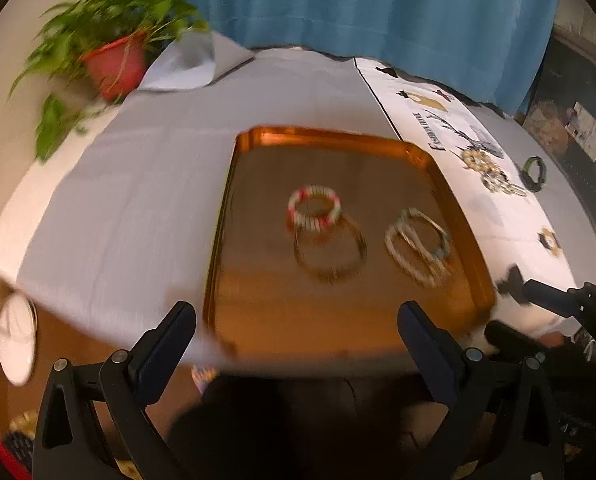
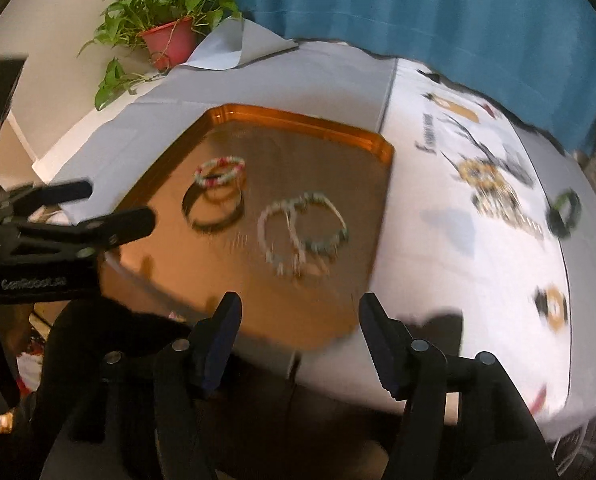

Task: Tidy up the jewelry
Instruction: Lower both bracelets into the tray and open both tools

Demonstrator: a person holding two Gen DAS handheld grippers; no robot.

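Bracelets (image 1: pixel 315 210) lie on tray (image 1: pixel 337 136), beyond left claw (image 1: pixel 298 336) and right claw (image 2: pixel 299 330), both spread, empty.

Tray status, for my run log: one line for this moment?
tray: three bracelets inside | cloth: dark bracelet still out | left jaws: open, empty | right jaws: open, empty

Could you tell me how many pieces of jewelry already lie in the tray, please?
3 groups, blur permitting: a red-and-white bracelet at centre, a dark bangle partly under it, and pale beaded bracelets to their right, in the tray. Overlapping strands may hide more.
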